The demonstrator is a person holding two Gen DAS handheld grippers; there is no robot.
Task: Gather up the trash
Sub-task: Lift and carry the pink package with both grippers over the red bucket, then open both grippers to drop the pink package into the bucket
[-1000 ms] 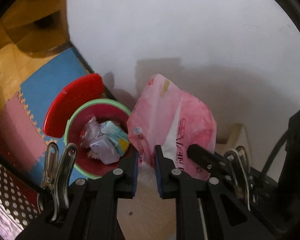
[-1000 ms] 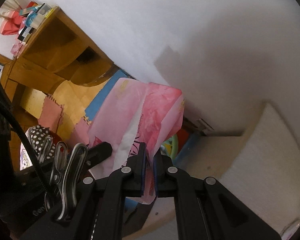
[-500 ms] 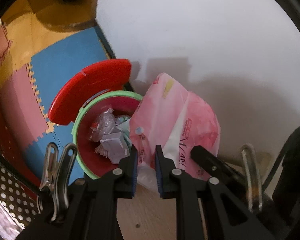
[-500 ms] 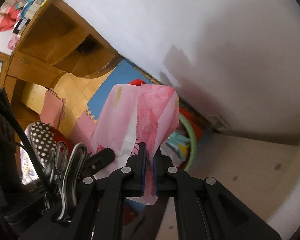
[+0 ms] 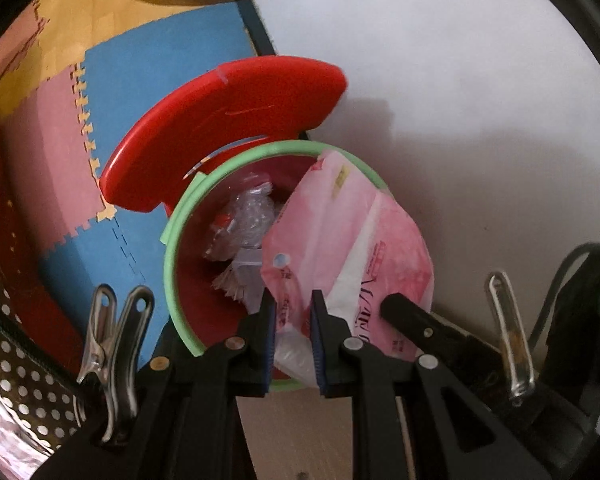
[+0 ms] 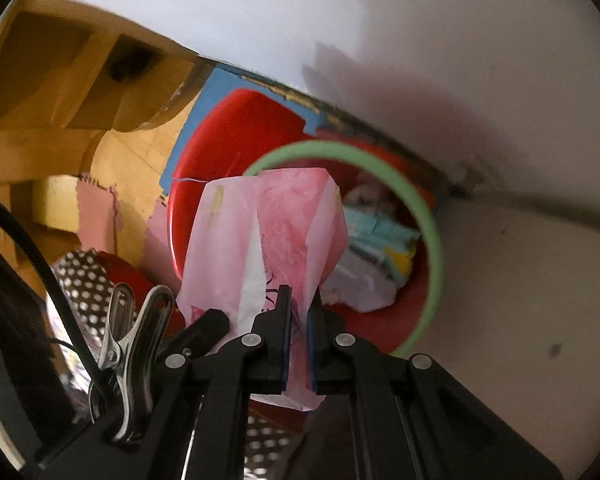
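While both claws are pinching the pink wrapper (image 5: 352, 252), the left claw (image 5: 294, 316) is gripping one lower edge and the right claw (image 6: 299, 312) is clenching the other. The wrapper is hanging just above the red bin (image 5: 204, 304), partly inside its green rim (image 5: 172, 276), over trash already lying there. Beyond it, the red lid (image 5: 228, 128) is standing open against the wall (image 5: 440, 60). Lowering further before releasing seems wise; the bin's depth is hard to judge.
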